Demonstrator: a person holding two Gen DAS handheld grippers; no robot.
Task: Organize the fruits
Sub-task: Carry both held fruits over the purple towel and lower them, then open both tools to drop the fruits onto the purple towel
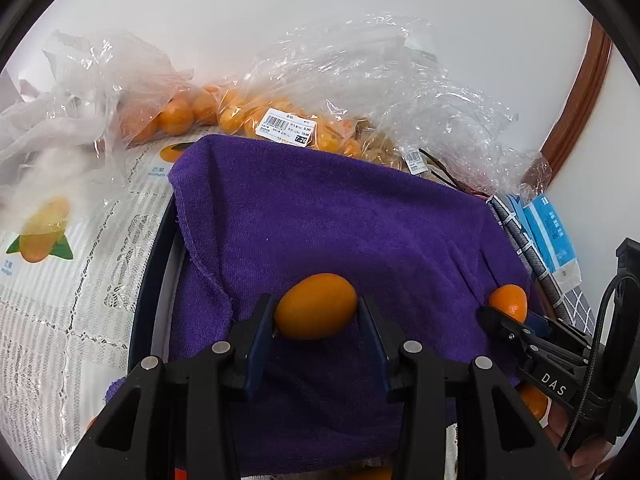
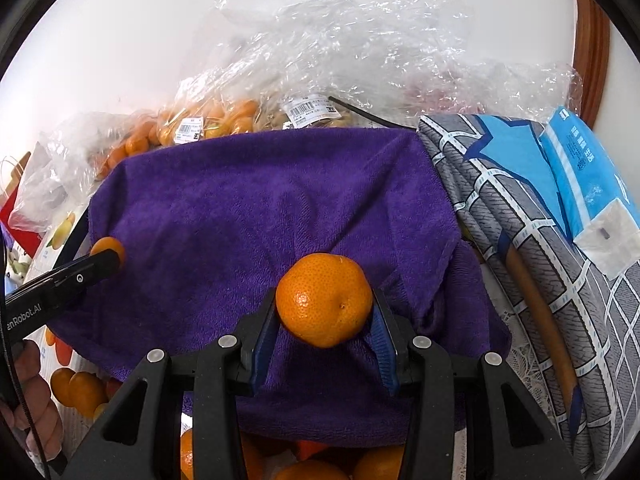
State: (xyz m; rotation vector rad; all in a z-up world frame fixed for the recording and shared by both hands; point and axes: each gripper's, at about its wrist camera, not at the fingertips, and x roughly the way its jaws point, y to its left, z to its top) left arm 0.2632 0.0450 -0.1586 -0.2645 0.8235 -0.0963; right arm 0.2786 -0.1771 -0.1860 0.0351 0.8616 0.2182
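My left gripper (image 1: 316, 312) is shut on a smooth oval kumquat (image 1: 316, 306) above a purple towel (image 1: 340, 216). My right gripper (image 2: 324, 312) is shut on a round mandarin (image 2: 324, 300) above the same towel (image 2: 260, 200). The right gripper also shows at the right of the left wrist view (image 1: 500, 312) with its mandarin (image 1: 510, 300). The left gripper shows at the left of the right wrist view (image 2: 106, 258) with its kumquat (image 2: 108, 246). Clear plastic bags of small orange fruit (image 1: 240, 114) lie beyond the towel, also in the right wrist view (image 2: 200, 124).
Loose oranges (image 2: 80, 392) lie at the lower left and under the towel's near edge (image 2: 304, 468). A folded grey checked cloth (image 2: 520, 240) with a blue tissue pack (image 2: 592, 184) lies to the right. A lace-patterned cover with mango prints (image 1: 60, 280) lies left. A white wall stands behind.
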